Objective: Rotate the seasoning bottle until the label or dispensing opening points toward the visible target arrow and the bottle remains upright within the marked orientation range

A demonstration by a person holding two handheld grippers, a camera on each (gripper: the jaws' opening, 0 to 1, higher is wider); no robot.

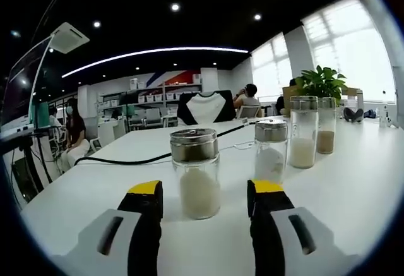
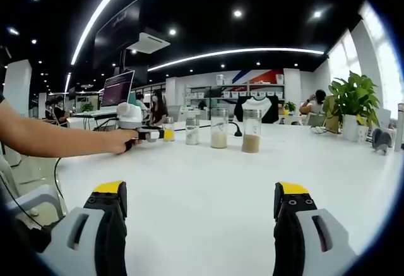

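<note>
Left gripper (image 1: 205, 194) has its jaws apart w/ the nearest seasoning bottle (image 1: 196, 174) standing between the yellow tips — bottle looks a bit beyond them, no contact I can make out, so nothing gripped. Bottle is upright on the white table (image 1: 353, 181), clear glass, metal shaker lid, white powder filling roughly the lower half. No label or arrow mark I can pick out from here.

Right gripper (image 2: 207, 194) is spread wide, nothing between its jaws, just bare tabletop (image 2: 208, 187) ahead. In the right gripper view the left gripper (image 2: 148, 134) shows far off, held in the person's hand (image 2: 123, 141), forearm reaching in from the left, its tip near the row of bottles.

Three more bottles on the table: a second one w/ white powder (image 1: 271, 150) just behind and to the right of the first, then a taller one w/ pale contents (image 1: 303, 131) and one w/ brown contents (image 1: 326, 125) close beside it. A black cable (image 1: 145, 158) runs across the tabletop behind them.

Room — open office, dark ceiling w/ a curved light strip and spotlights, bright windows on the right, a potted plant (image 1: 322, 82) on the table, a monitor (image 2: 117, 89) at the left, shelving at the back wall, several people seated at desks.
</note>
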